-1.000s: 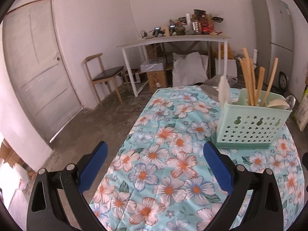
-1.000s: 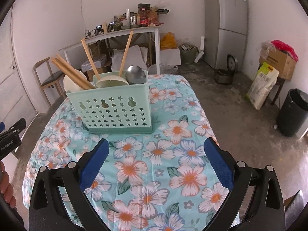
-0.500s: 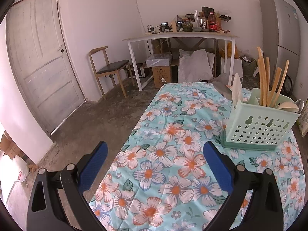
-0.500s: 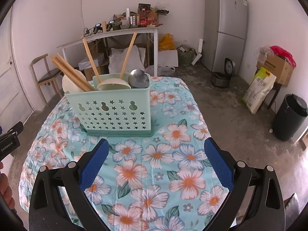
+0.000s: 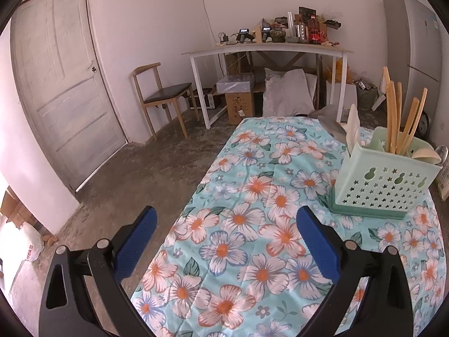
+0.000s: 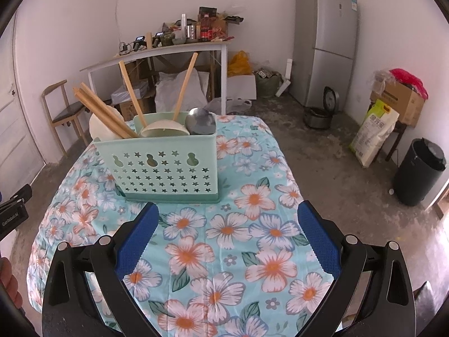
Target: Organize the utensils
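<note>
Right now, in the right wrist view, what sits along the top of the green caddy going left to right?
White flat spoon → bundle of chopsticks → single chopstick → white ladle bowl → metal spoon, all in the green caddy.

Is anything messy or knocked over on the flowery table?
Nothing stands out. The green utensil holder stands upright on the tablecloth, with the chopsticks and spoons inside it. The chopsticks lean at different angles, which is normal.
</note>
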`<state>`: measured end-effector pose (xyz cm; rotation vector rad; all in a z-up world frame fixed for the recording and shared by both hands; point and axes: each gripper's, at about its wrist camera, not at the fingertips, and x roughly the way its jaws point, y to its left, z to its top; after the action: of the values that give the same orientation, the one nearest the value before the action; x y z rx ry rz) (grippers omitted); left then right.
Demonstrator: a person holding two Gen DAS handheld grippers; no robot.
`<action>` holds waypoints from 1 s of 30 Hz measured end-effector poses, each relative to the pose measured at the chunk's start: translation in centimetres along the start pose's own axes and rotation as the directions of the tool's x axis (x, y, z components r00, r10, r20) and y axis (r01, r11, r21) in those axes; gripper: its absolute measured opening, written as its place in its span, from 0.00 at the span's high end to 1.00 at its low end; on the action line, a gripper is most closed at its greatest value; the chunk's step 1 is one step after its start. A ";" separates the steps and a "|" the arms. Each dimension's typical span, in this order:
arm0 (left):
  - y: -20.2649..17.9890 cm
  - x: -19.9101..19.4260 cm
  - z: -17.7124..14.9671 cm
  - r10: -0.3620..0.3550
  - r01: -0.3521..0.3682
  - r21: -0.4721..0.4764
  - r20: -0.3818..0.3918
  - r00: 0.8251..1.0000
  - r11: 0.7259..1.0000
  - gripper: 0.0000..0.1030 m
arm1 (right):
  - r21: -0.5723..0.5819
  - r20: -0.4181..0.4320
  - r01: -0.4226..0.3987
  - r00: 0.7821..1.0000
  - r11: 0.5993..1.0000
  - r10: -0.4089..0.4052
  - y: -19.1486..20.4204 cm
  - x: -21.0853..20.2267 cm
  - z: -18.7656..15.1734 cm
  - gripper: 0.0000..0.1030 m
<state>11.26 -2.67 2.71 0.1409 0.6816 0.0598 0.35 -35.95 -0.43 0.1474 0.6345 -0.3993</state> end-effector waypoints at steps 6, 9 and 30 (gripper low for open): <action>-0.4 -0.1 -0.4 -0.006 0.006 0.029 -0.013 1.000 1.000 0.05 | 0.010 -0.014 0.001 1.000 1.000 -0.001 -0.4 0.1 -0.4 0.08; -0.7 -0.2 -0.2 -0.010 0.010 0.036 -0.012 1.000 0.999 0.05 | 0.015 -0.013 0.000 1.000 1.000 0.000 -0.5 0.1 -0.2 0.08; -1.5 -0.7 0.0 -0.034 0.035 0.045 -0.015 0.999 0.998 0.05 | 0.022 -0.018 -0.010 1.000 1.000 0.010 -1.0 0.4 -0.3 0.08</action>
<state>10.77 -4.18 2.94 0.1727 0.6994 0.0119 0.05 -36.86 -0.92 0.1751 0.6474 -0.3958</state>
